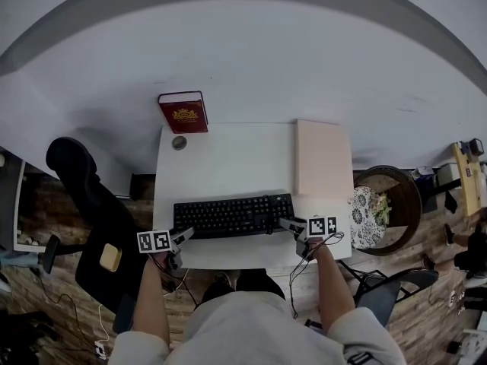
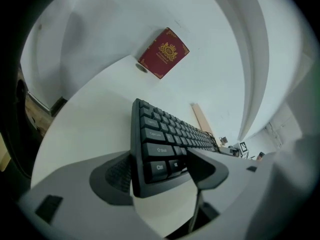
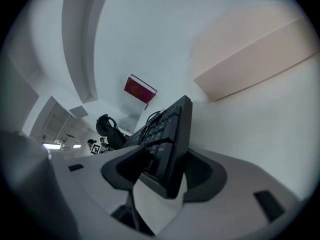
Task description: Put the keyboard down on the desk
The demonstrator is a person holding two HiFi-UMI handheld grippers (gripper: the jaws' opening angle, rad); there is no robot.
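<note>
We pinch the keyboard (image 1: 232, 215) ends with the left gripper (image 1: 183, 236) and right gripper (image 1: 288, 224); so near the desk's (image 1: 228, 158) front edge, an uneven release may tip it off.

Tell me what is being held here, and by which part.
The black keyboard: the left gripper clamps its left end, at the Ctrl corner, and the right gripper its right end.

The keyboard (image 2: 170, 134) carries white key legends. In the left gripper view, the Ctrl key (image 2: 159, 167) at the near corner reads "Ctrl". The Shift key (image 2: 161, 150) above it reads "Shift" beside an arrow symbol. Legends farther along are too blurred to read. The red book (image 2: 163, 53) bears a gold crest; its lettering is illegible. The grippers' square markers show patterns only, no characters.
</note>
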